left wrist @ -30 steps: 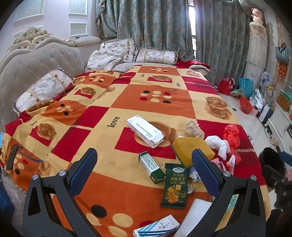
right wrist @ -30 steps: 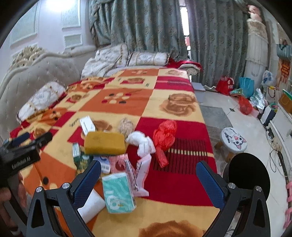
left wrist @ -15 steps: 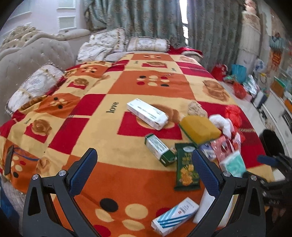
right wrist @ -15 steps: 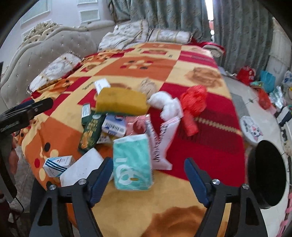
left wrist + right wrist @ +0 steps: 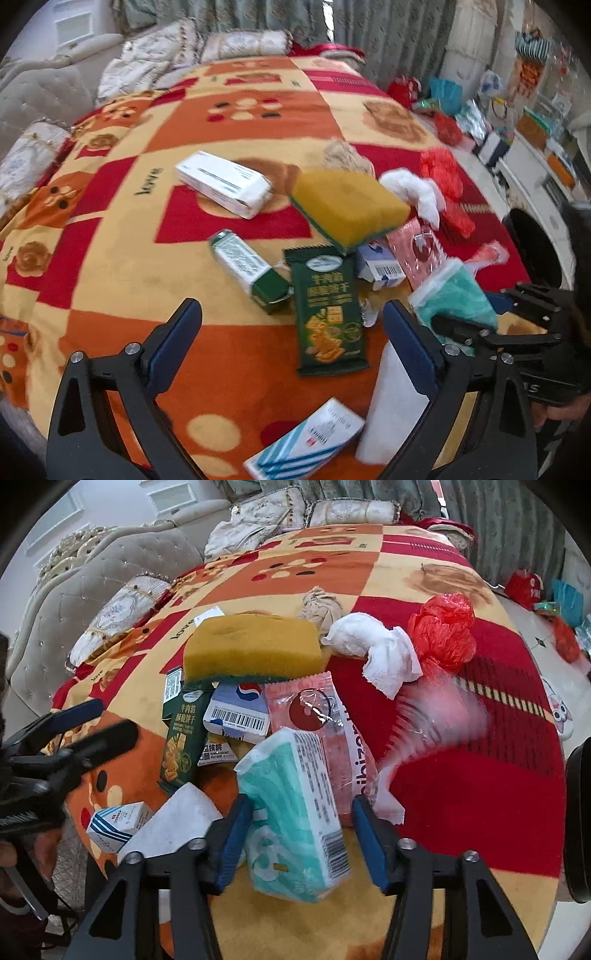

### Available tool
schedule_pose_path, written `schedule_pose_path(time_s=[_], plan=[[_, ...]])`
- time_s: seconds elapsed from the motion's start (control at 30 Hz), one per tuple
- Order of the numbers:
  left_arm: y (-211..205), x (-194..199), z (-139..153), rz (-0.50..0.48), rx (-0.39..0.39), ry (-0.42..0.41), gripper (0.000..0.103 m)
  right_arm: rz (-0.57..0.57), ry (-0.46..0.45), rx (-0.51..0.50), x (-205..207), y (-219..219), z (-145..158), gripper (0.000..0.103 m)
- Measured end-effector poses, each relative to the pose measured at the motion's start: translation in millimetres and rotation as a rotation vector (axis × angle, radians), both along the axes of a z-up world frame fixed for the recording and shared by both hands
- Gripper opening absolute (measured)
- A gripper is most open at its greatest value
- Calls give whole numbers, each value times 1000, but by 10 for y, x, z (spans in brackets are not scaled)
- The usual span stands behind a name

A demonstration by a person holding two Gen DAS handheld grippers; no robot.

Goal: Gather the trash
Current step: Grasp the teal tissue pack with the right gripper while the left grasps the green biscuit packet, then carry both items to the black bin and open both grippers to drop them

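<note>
Trash lies in a pile on the patterned bed blanket (image 5: pixel 240 354). My right gripper (image 5: pixel 301 834) points down at a teal tissue pack (image 5: pixel 295 812). Its jaws are closing, with the pack between the blue pads and a sliver of gap on the right side. From the left wrist view, that pack (image 5: pixel 454 295) shows between the right gripper's fingers (image 5: pixel 461 330). My left gripper (image 5: pixel 290 310) hovers wide over a green snack packet (image 5: pixel 327 310) and a green-white box (image 5: pixel 247 266). Its jaws are closing slightly and touch nothing. A yellow sponge (image 5: pixel 251 646) tops the pile.
Around the pile lie a white box (image 5: pixel 225 182), a blue-striped box (image 5: pixel 306 443), a white tissue wad (image 5: pixel 373 650), a red plastic bag (image 5: pixel 443 631) and a pink wrapper (image 5: pixel 314 709). A black bin (image 5: pixel 532 243) stands off the bed's right edge. Pillows sit at the far end.
Both grippers have sunk toward the pile and tilted downward. The right jaws have narrowed from wide apart to either side of the teal pack. The left jaws have narrowed a little.
</note>
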State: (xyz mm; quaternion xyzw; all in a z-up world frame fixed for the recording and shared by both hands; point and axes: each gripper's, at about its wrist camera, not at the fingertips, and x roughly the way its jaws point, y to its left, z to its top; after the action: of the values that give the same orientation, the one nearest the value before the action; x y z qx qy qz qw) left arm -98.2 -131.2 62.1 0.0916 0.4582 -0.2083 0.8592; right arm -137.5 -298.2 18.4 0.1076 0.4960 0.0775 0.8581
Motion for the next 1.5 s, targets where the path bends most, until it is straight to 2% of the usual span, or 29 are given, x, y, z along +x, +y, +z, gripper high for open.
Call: schedule_pose_path(time_s=[0.03, 0.07, 0.1, 0.13, 0.2, 0.23, 0.33, 0.47, 0.53, 0.67, 0.73, 0.77, 0.8, 0.87, 0.9, 0.93, 1.03, 1.27, 1.5], plan=[[-56, 21, -54, -11, 10, 17, 89, -2, -7, 5, -10, -11, 12, 39], [-94, 44, -100, -18, 17, 33, 80, -3, -16, 10, -27, -29, 38, 32], [-140, 69, -161, -24, 23, 56, 71, -5, -21, 11, -41, -47, 63, 28], [-160, 91, -200, -27, 24, 70, 66, -11, -28, 10, -53, -70, 86, 27], [-171, 134, -275, -28, 12, 107, 44, -24, -40, 14, -80, -132, 123, 25], [-168, 147, -294, -26, -3, 121, 39, -27, -42, 18, -90, -165, 130, 24], [-117, 158, -268, -22, -28, 139, 38, -45, -30, 47, -101, -267, 103, 23], [-84, 123, -176, -21, -24, 116, 37, -76, 27, 58, -130, -395, 69, 26], [-55, 107, -110, -22, -36, 107, 37, -93, 8, 28, -191, -411, 134, 40], [-15, 39, 25, -30, -65, 90, 37, -39, -29, -53, -296, -296, 230, 46], [-6, 0, 90, -36, -82, 87, 37, -5, -21, -102, -286, -220, 193, 57], [-13, -9, 119, -40, -88, 86, 37, 2, -11, -140, -266, -177, 141, 68], [-10, -41, 161, -46, -94, 82, 37, 0, -8, -156, -262, -166, 98, 69], [-32, -78, 212, -54, -98, 77, 37, 2, -6, -155, -250, -151, 5, 68], [-36, -107, 255, -60, -102, 72, 37, 0, -14, -146, -249, -156, -22, 55], [-57, -120, 287, -64, -104, 67, 37, -6, -21, -144, -257, -167, -29, 48], [-111, -161, 400, -79, -117, 52, 37, -8, -48, -103, -331, -232, 59, 44], [-487, -276, 598, -141, -150, 32, 37, -86, -132, -4, -543, -665, 464, 43], [-1202, -435, 672, -238, -172, 58, 37, -270, -169, -40, -810, -1404, 642, 43]])
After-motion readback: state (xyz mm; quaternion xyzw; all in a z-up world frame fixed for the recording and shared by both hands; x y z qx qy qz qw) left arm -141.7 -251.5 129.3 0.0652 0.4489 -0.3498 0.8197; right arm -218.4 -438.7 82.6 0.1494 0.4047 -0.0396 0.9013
